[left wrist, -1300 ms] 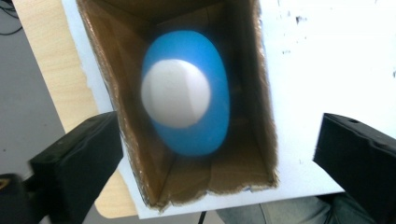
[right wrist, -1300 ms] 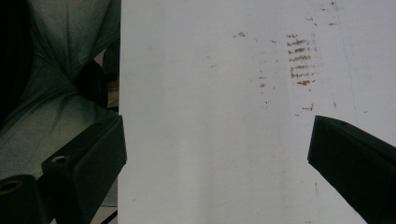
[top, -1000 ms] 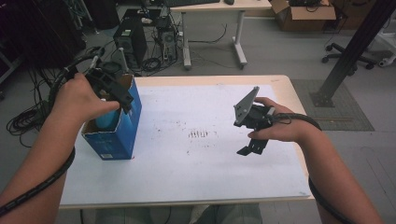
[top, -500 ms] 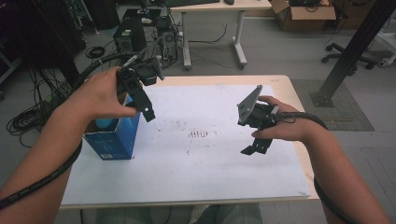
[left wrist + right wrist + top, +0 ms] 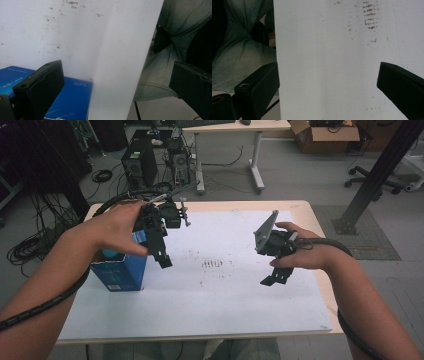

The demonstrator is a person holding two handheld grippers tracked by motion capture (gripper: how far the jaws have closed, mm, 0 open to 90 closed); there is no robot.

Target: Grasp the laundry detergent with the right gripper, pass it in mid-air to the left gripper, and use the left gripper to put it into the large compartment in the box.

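A blue carton (image 5: 120, 274) stands upright at the left edge of the white sheet (image 5: 225, 295) that covers the table. My left gripper (image 5: 161, 251) hangs in the air just right of the carton's top, jaws pointing down. In the left gripper view that gripper (image 5: 115, 82) is open with nothing between its jaws, and the carton (image 5: 72, 100) lies below its left jaw. My right gripper (image 5: 275, 276) hovers over the right half of the sheet. The right gripper view shows it (image 5: 327, 80) open and empty above the bare sheet (image 5: 324, 50).
Brown smudges (image 5: 215, 264) mark the middle of the sheet. Both gripper views show the table's near edge and the person's jeans (image 5: 170, 50) beyond it. A computer tower (image 5: 137, 165), cables and another desk stand on the floor behind the table.
My left gripper has risen from the carton's top and swung right, and now hangs beside the carton over the sheet. The right gripper has barely shifted.
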